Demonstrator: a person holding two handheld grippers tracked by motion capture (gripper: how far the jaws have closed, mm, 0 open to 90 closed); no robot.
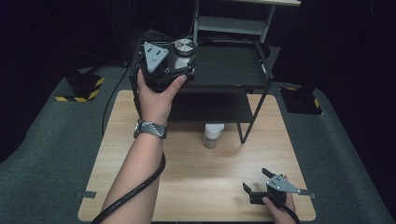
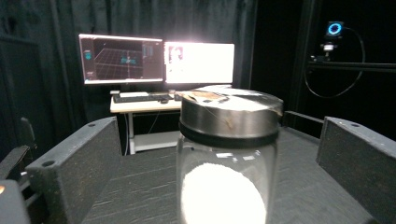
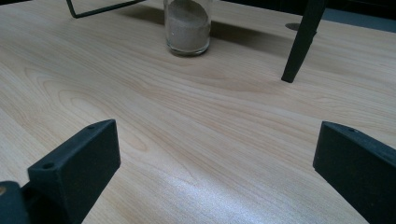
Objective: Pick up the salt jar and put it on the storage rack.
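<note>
1. The left gripper (image 1: pixel 180 65) is released; its jaws stand wide on both sides of the metal-lidded jar (image 2: pixel 227 154), not pressing it.
2. This jar stands on the black rack's top shelf (image 1: pixel 229 65).
3. The right gripper (image 1: pixel 257 181) rests spread apart, empty, low over the wooden table (image 1: pixel 210 177).

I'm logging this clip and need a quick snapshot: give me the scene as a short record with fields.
setting: wooden table with black rack
left hand-held gripper: open, jaws either side of the metal-lidded jar, not touching
jar position: upright on the rack's top shelf, white powder inside
second jar: white cap, standing on the table
right hand-held gripper: open, nothing between its jaws, low over the table
</note>
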